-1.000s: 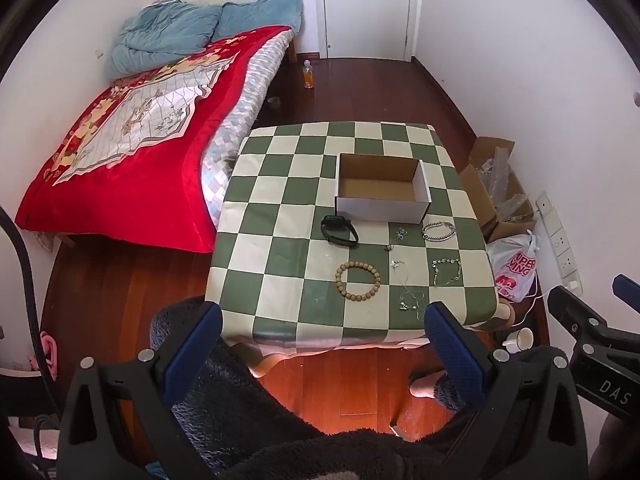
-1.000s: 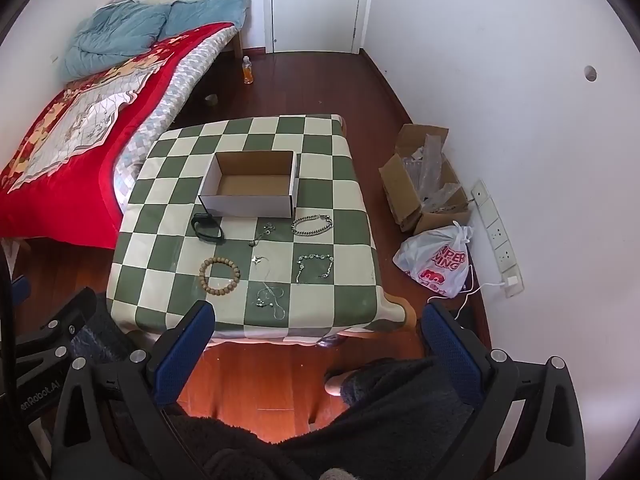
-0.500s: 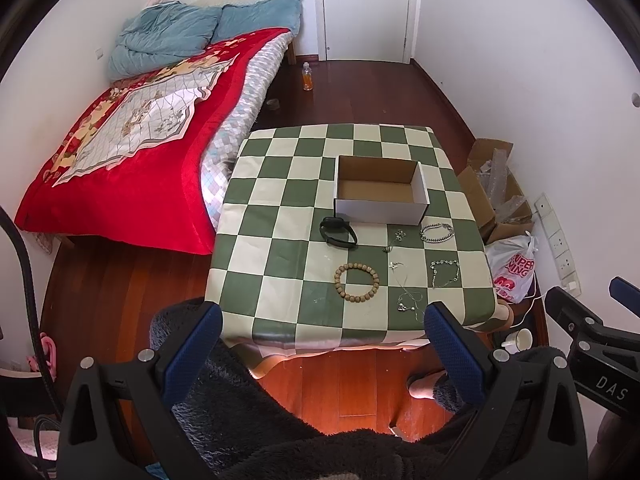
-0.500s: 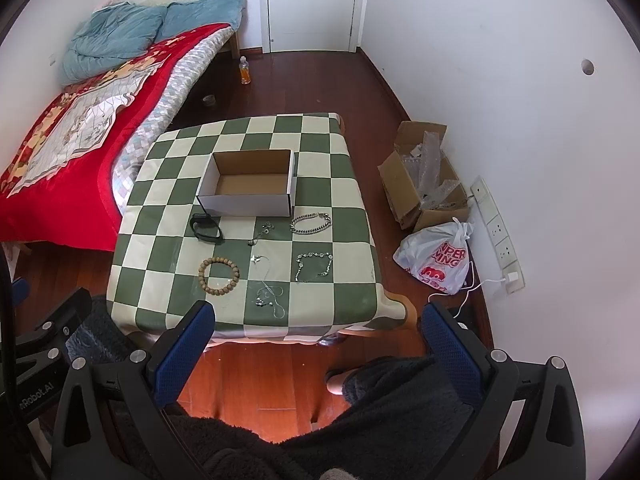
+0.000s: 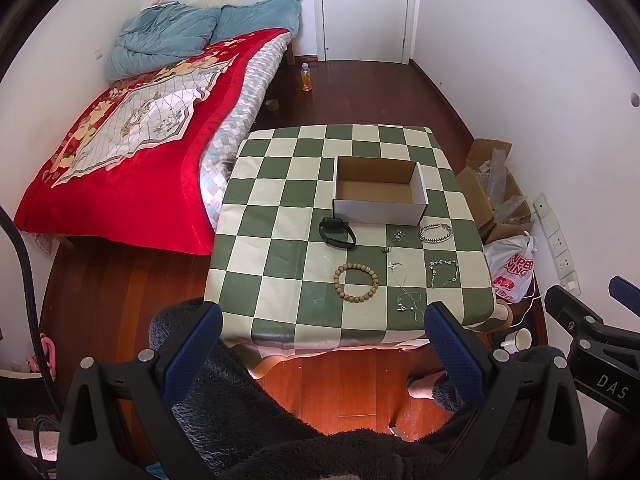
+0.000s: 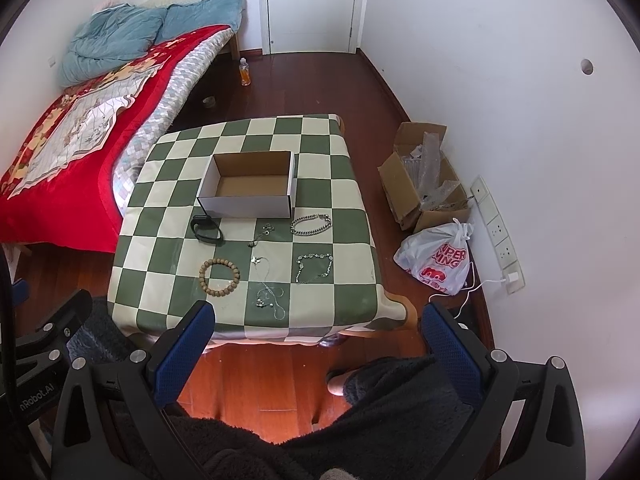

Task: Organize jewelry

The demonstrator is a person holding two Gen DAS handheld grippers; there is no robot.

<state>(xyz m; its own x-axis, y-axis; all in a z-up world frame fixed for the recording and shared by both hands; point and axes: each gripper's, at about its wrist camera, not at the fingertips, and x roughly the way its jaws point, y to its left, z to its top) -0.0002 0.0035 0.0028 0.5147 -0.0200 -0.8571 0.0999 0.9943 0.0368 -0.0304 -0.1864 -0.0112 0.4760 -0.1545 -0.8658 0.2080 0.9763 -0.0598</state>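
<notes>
Both claws, left claw (image 5: 320, 330) and right claw (image 6: 318, 330), gape empty above a checkered table (image 6: 172, 280) beside a red-quilted bed (image 5: 120, 184).

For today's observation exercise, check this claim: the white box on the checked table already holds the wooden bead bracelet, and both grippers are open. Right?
Not quite. The white box is empty in the right wrist view; the wooden bead bracelet lies on the checked table, nearer the camera than the box. Both the left gripper and right gripper are open.

Jewelry lay spread before an open, empty box (image 5: 380, 196).
A black band (image 5: 337, 231), bead bracelet (image 5: 355, 282), two silver chain bracelets (image 5: 435, 233) (image 5: 443, 273) and thin necklaces (image 5: 408, 298) rested flat on the checkered cloth (image 5: 280, 264).
</notes>
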